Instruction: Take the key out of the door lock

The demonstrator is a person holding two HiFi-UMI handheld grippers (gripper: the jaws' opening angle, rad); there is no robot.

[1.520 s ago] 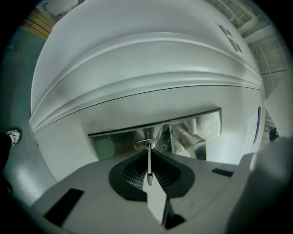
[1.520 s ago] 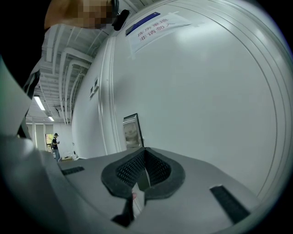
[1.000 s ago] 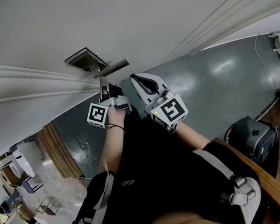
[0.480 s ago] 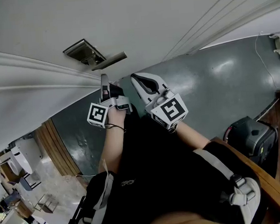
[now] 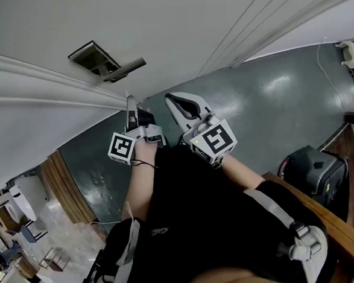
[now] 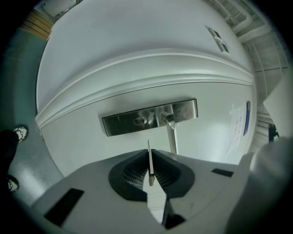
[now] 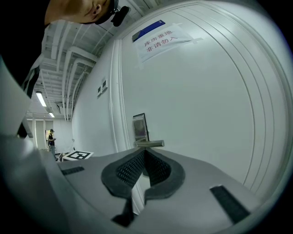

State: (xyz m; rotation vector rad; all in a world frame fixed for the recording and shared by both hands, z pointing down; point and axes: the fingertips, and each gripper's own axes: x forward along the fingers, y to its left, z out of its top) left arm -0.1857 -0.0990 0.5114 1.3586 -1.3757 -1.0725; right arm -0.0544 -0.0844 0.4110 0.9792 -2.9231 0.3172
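My left gripper (image 5: 130,100) is shut on the key (image 6: 149,160), a thin metal blade held edge-on between the dark pads. The key is out of the lock and a short way back from the white door (image 5: 175,23). Ahead of it are the steel lock plate (image 6: 151,116) with its keyhole (image 6: 140,120) and the lever handle (image 6: 171,133). In the head view the lock plate (image 5: 89,56) and the handle (image 5: 123,69) lie up and left of both grippers. My right gripper (image 5: 169,98) is beside the left one, shut with nothing between its jaws, and points at the door next to the handle (image 7: 149,144).
A paper notice (image 7: 160,39) is taped to the door. A black case (image 5: 312,171) stands on the dark green floor (image 5: 271,107) at the right, beside a wooden rail (image 5: 344,235). Far off along the wall stands a person (image 7: 51,137).
Both grippers have drawn back from the door together. The gap between them and the lock plate has grown. The key stays in the left gripper.
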